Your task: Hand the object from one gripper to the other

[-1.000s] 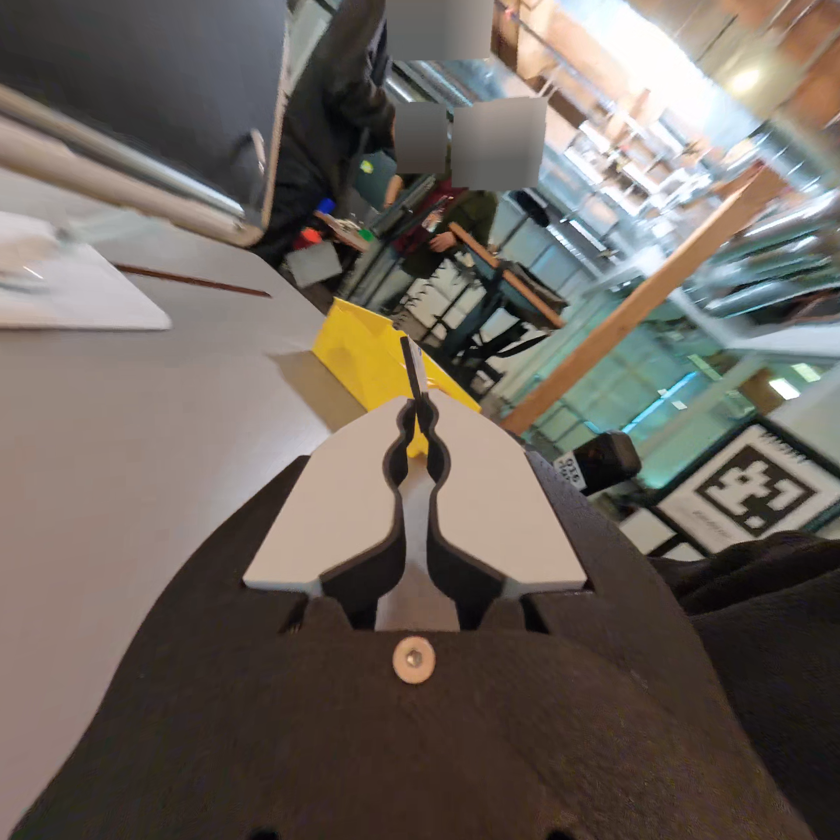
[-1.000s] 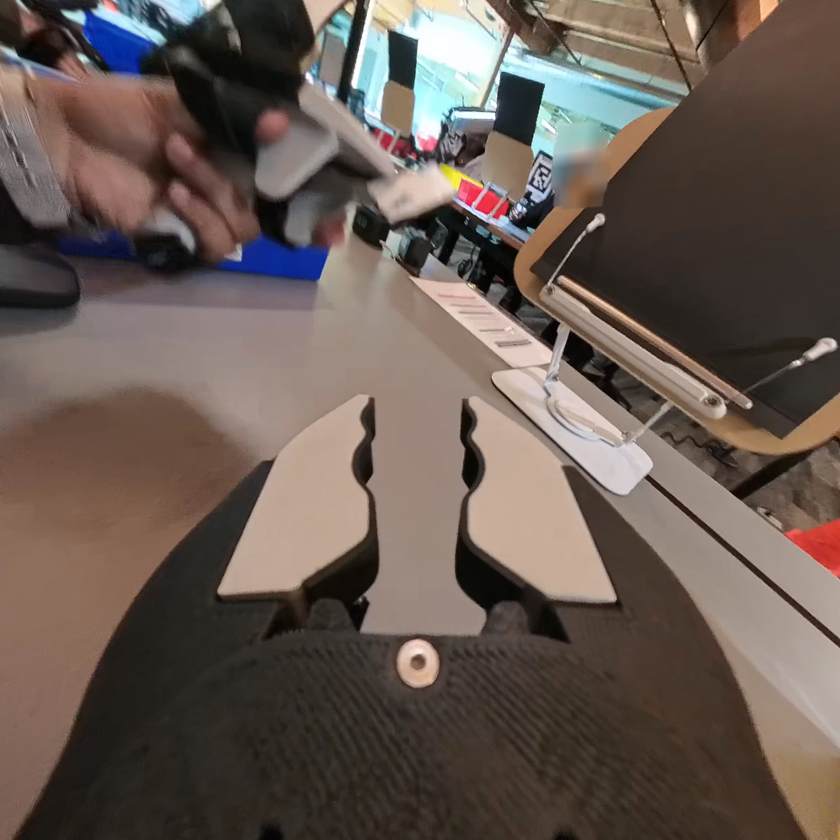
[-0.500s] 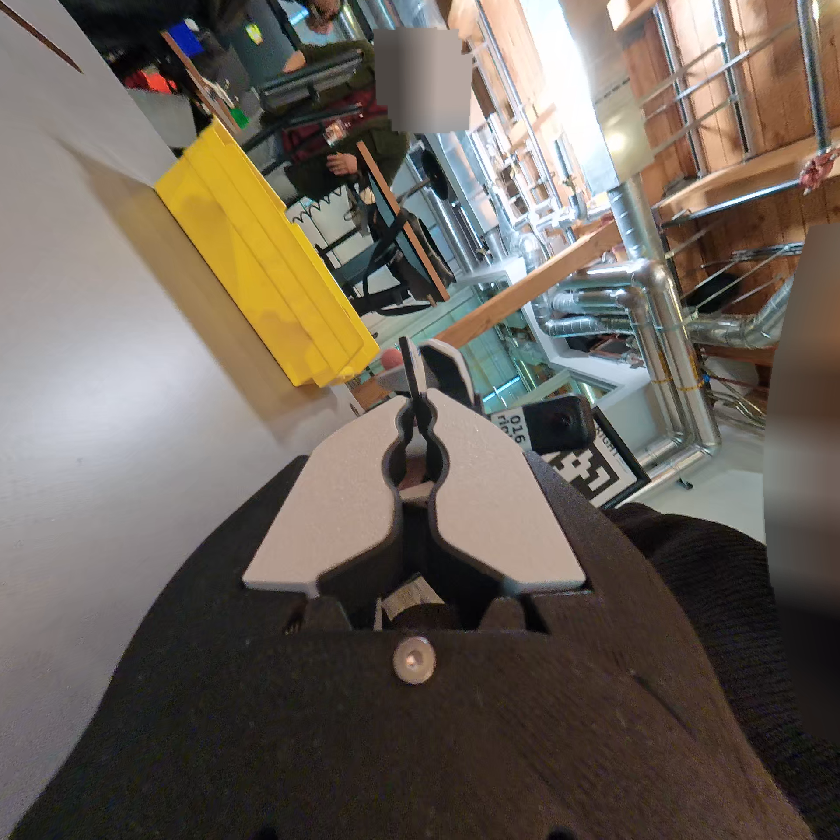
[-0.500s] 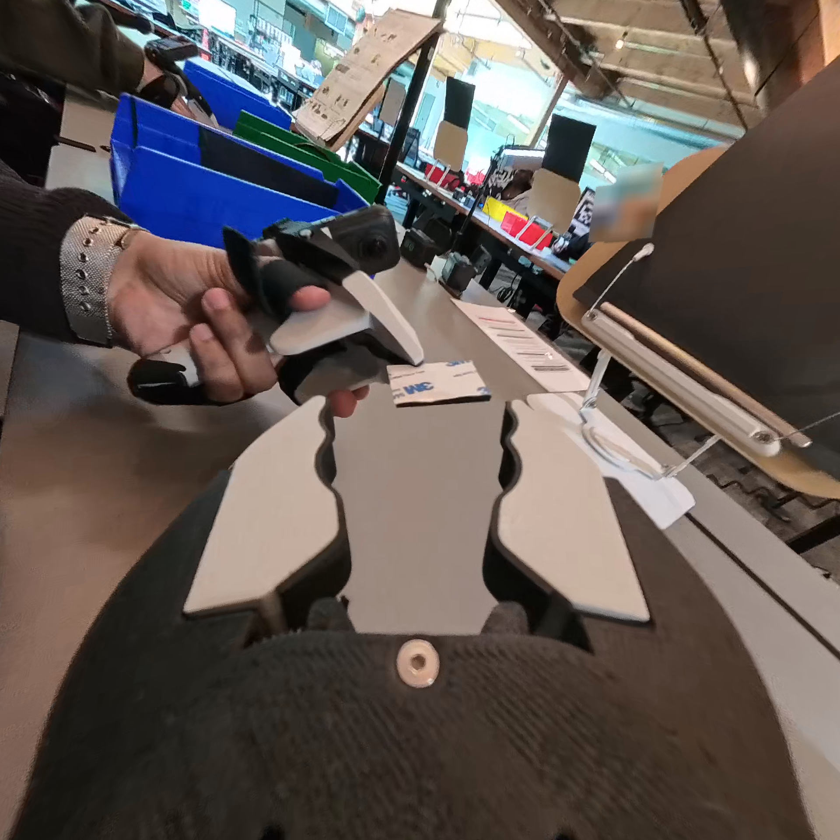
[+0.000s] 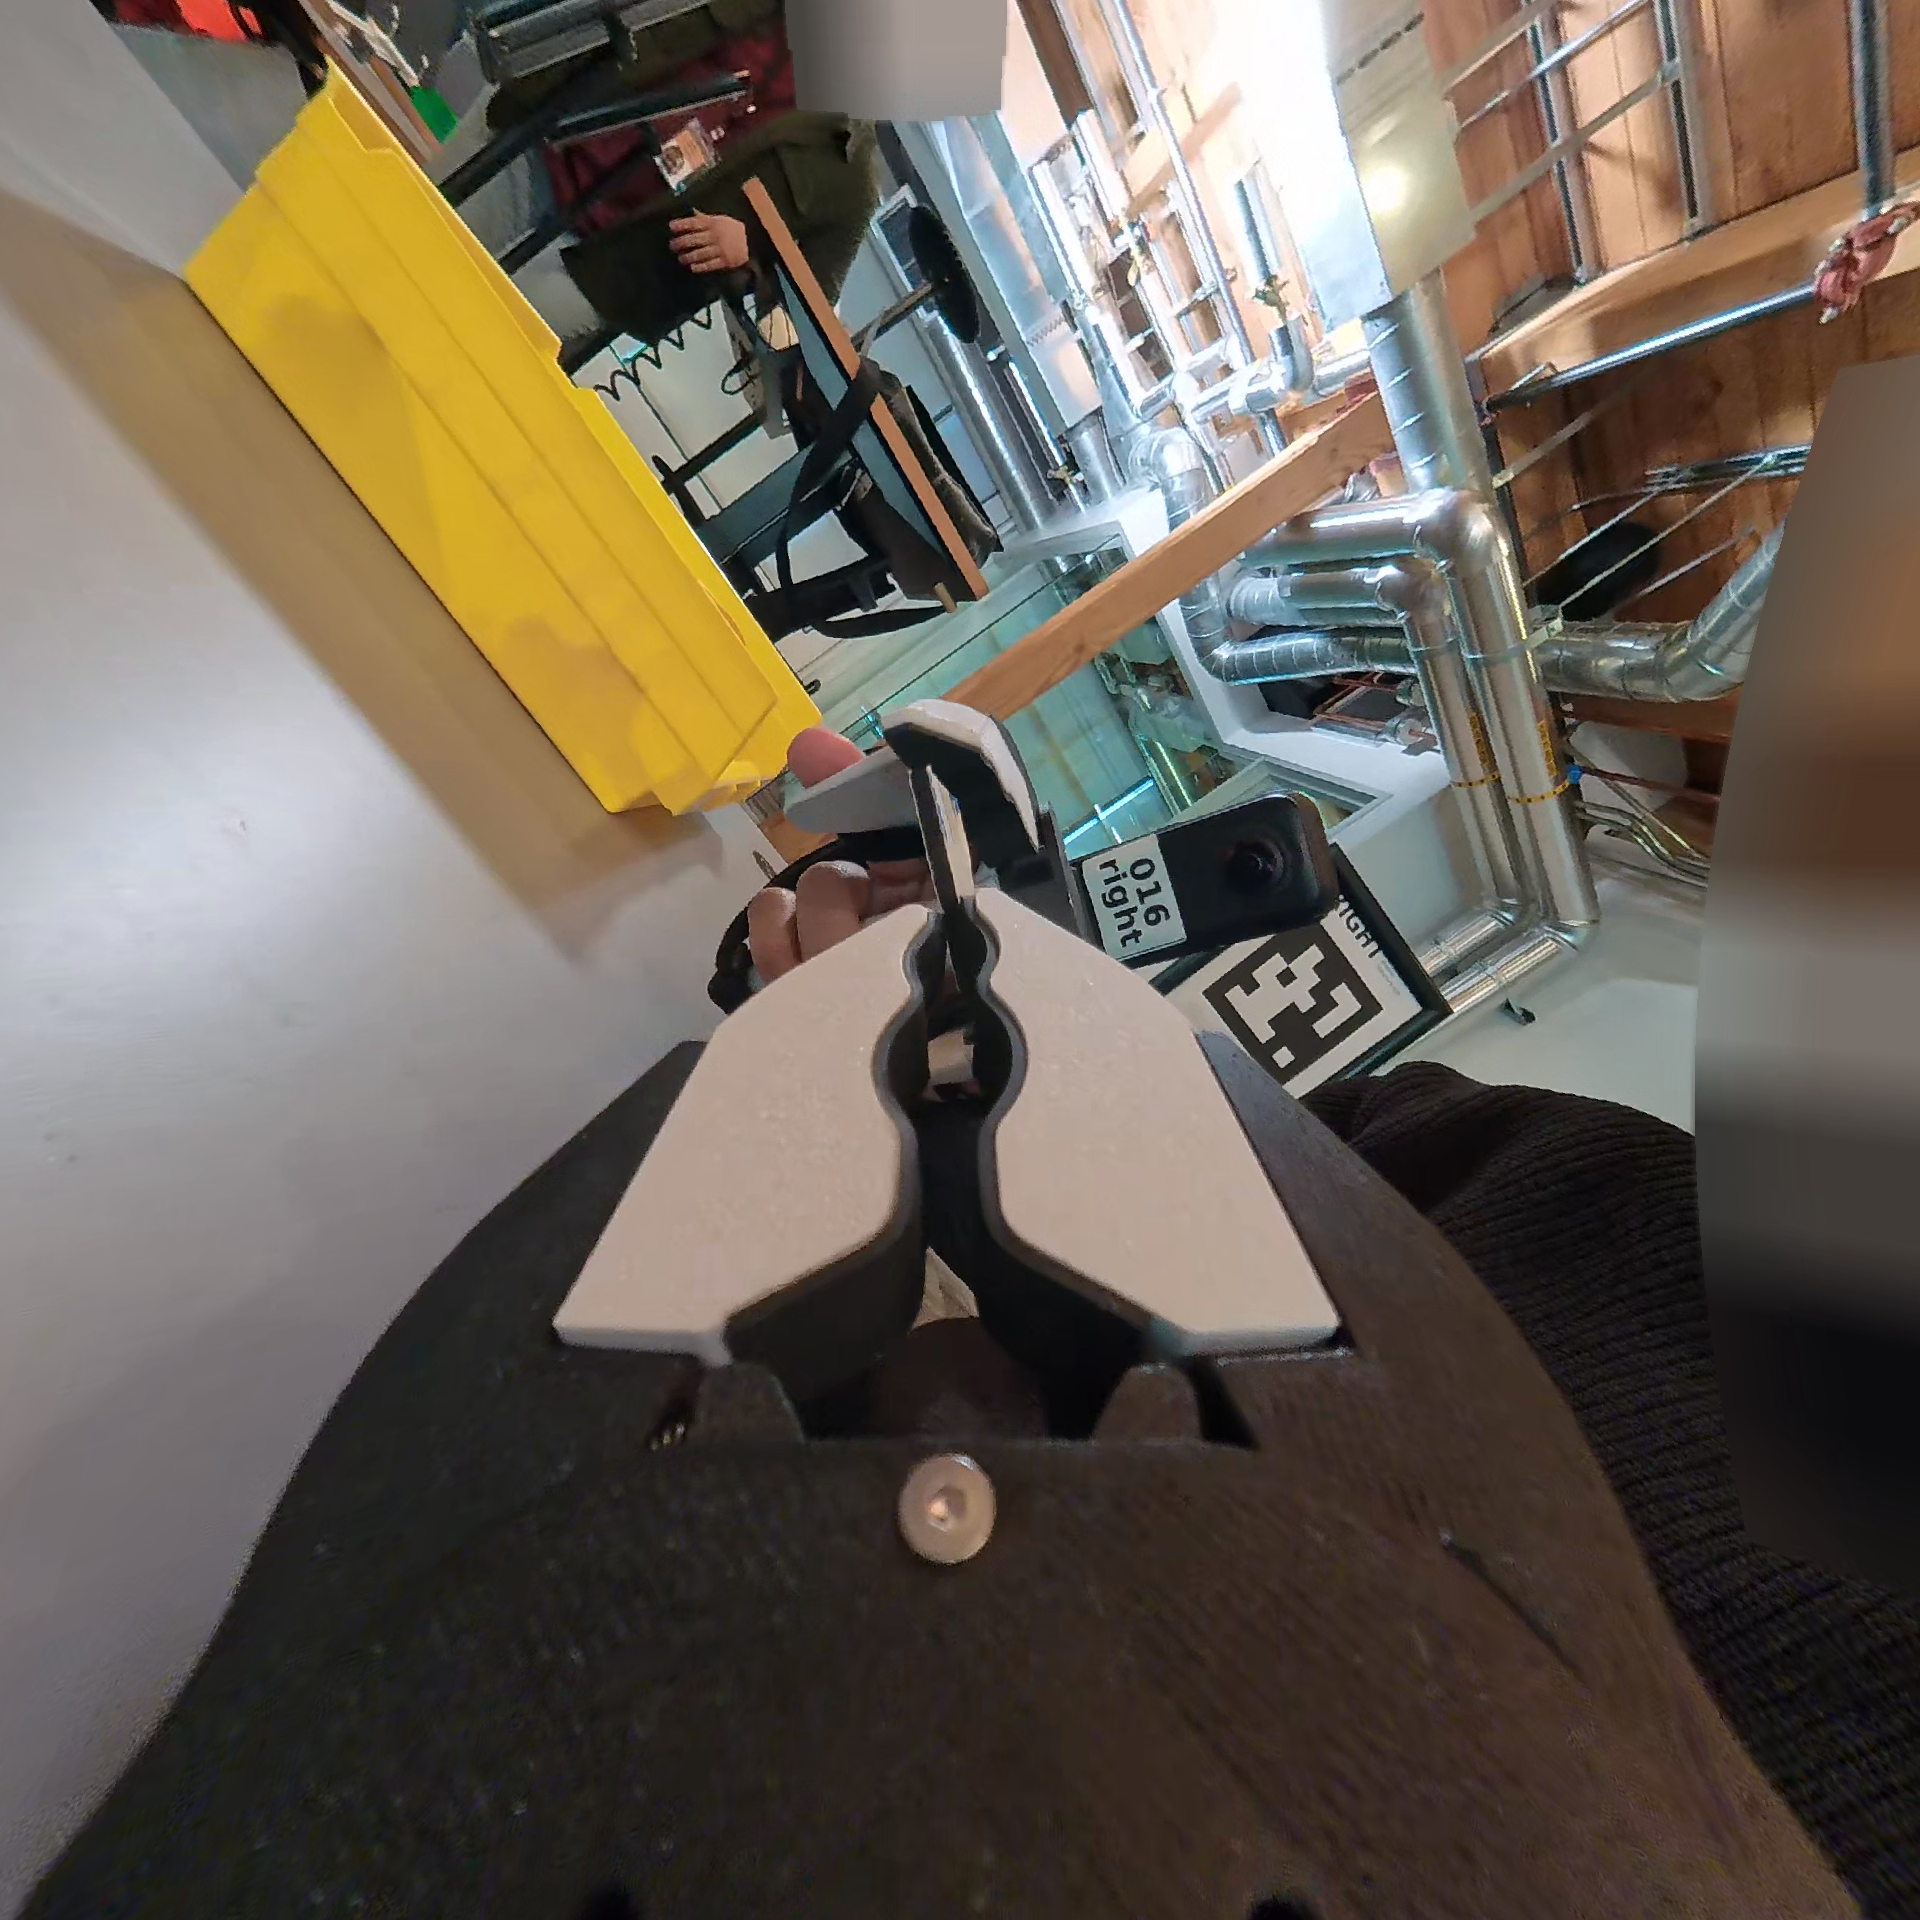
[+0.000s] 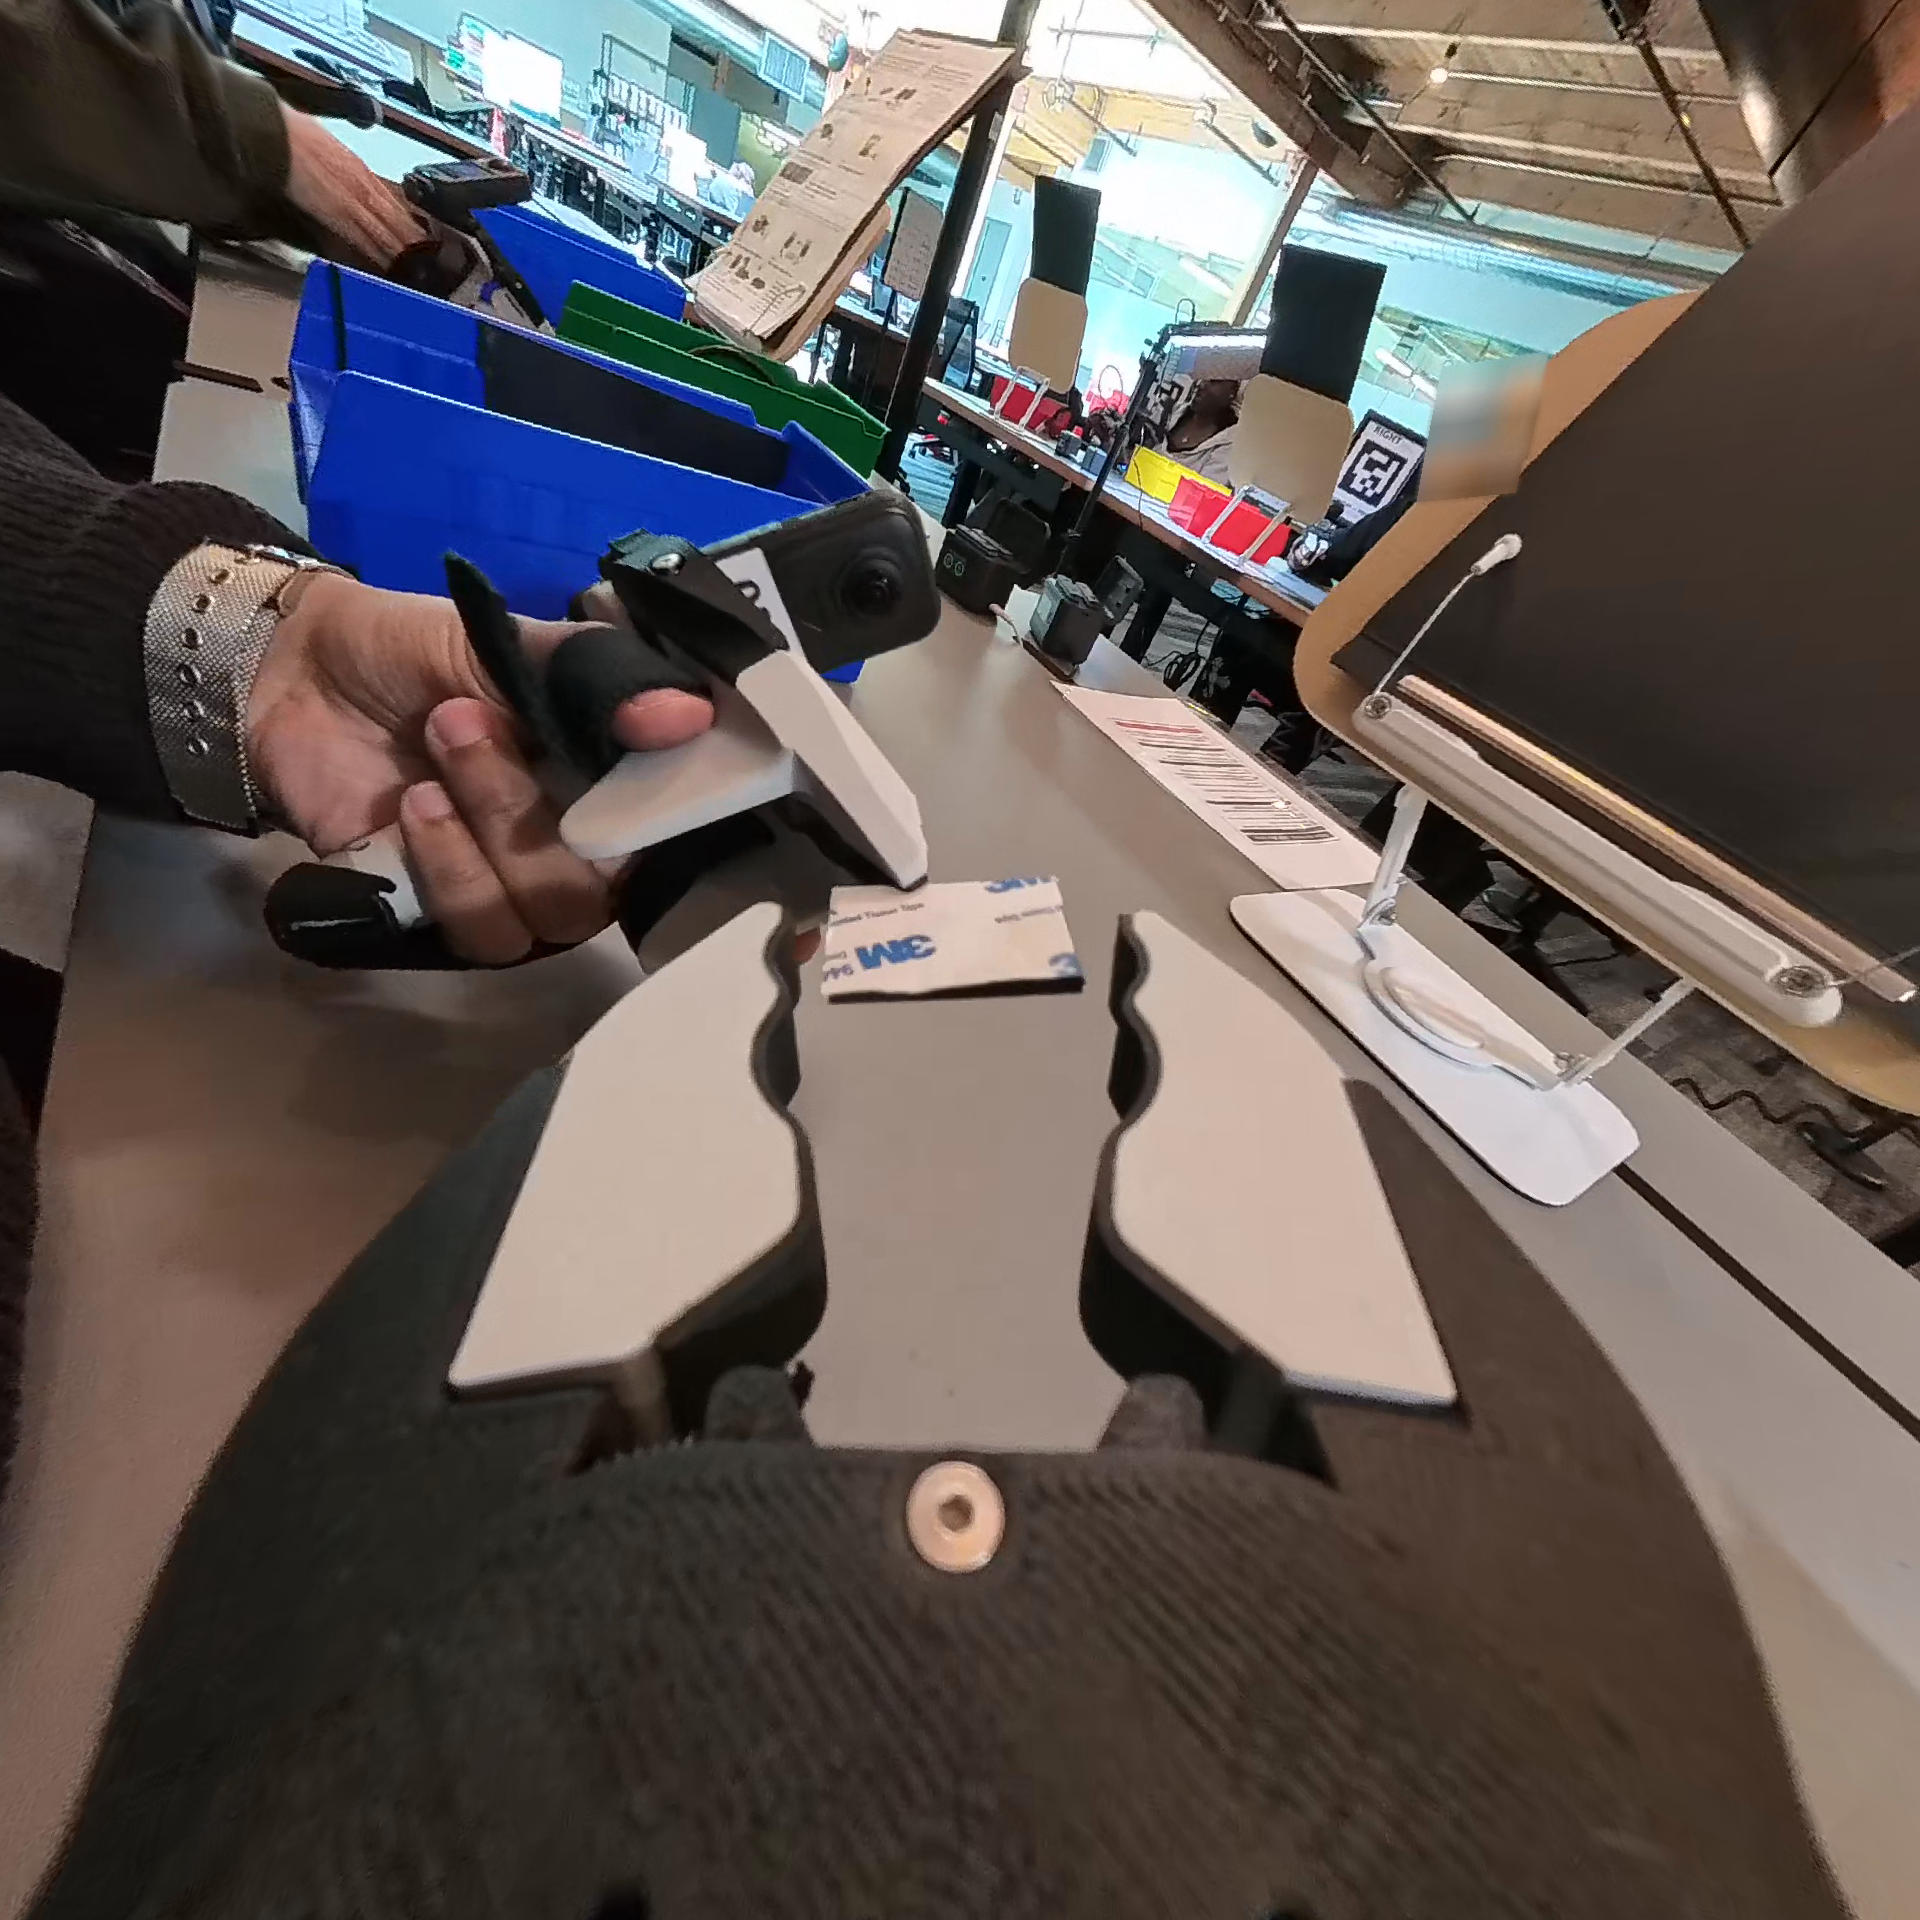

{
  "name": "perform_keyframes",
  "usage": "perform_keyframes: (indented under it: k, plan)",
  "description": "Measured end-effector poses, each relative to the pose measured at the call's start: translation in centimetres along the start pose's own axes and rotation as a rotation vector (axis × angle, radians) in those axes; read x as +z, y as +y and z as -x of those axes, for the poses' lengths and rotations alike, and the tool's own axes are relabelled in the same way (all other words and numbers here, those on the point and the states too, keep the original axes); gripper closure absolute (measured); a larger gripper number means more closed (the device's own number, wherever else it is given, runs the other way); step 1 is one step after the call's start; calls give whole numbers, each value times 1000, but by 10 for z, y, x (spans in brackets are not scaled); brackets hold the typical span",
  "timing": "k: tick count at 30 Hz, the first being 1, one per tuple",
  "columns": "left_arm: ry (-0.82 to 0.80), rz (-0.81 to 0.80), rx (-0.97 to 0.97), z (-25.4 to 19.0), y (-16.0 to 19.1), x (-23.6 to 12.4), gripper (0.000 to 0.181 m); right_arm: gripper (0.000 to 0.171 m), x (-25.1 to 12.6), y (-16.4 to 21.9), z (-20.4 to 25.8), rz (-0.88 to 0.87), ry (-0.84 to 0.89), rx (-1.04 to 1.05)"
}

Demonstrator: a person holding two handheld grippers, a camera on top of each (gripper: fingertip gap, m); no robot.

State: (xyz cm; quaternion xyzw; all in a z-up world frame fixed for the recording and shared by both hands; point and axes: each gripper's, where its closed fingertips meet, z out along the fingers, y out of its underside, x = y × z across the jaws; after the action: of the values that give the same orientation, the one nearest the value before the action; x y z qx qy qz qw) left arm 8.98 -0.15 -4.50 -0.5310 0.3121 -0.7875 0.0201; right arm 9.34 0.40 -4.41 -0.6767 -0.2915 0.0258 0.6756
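Observation:
A thin white adhesive pad (image 6: 951,940) with blue print and a black edge hangs level above the grey table (image 6: 260,1091). My left gripper (image 6: 902,871), turned on its side in a hand, is shut on the pad's left edge. My right gripper (image 6: 956,930) is open, with the pad's free end level with its fingertips, between them and touching neither. In the left wrist view my left gripper (image 5: 948,920) pinches the pad (image 5: 943,842), seen edge-on. The right gripper's open fingers (image 5: 852,802) stand either side of the pad's far end.
A yellow bin (image 5: 499,468) sits at the table edge. A blue bin (image 6: 540,488) and a green bin (image 6: 727,374) stand behind the left hand. A white stand base (image 6: 1455,1060) holding a dark board and a printed sheet (image 6: 1216,779) lie to the right.
The left gripper has brought the pad down and closer, from up high to between the right fingertips. The right gripper has opened wider. The left gripper has stayed shut on the pad.

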Motion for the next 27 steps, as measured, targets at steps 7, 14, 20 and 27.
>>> perform_keyframes:
  k: [7, 14, 20, 27]
  plan:
    - [15, 17, -12, -1, 5, 3, 179, 120, 0, 0, 2, 4, -5, -11]
    - [26, 21, -25, -2, 6, 3, 179, 122, 0, 0, 3, 6, -8, -17]
    - [16, 28, -26, 2, 7, 3, 178, 122, 1, 1, 3, 18, -9, -19]
    - [-52, 63, 20, 10, 12, 5, 164, 123, 2, 6, 1, 46, 1, -16]
